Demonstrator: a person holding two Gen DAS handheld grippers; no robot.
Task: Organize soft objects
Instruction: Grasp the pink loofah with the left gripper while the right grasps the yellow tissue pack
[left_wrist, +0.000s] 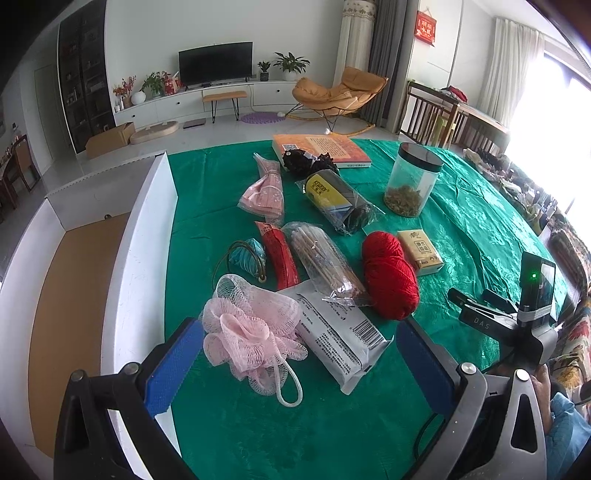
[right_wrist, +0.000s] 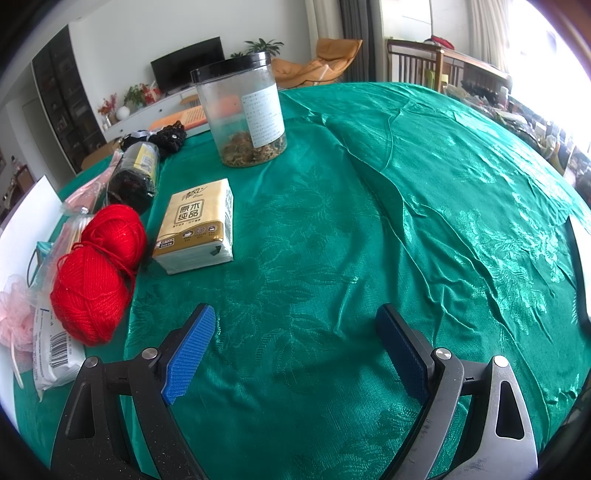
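While both grippers hang over the desk (right_wrist: 369, 221) with nothing in them, the nearest soft thing is the pink bath sponge (left_wrist: 251, 332), lying on the green cloth just ahead of the left gripper (left_wrist: 299, 365), whose blue pads stand wide apart on either side of it. It rests against a grey packet (left_wrist: 340, 343), with its white loop (left_wrist: 288, 387) trailing toward the camera. I judge it very light and springy: the mesh will squash flat under the pads, so a bite through the bunched middle should hold better than the frilly edge, and the loop could snag.

Beside it, the red yarn (left_wrist: 391, 277) is 2 joined balls, soft but firmer; grip across 1 ball's waist, since loose strands may unwind.

To the left stands a white box (left_wrist: 144, 236), probably where such things go. The right gripper (right_wrist: 295, 354) is also spread open, over bare cloth, well apart from the tissue pack (right_wrist: 195, 229).
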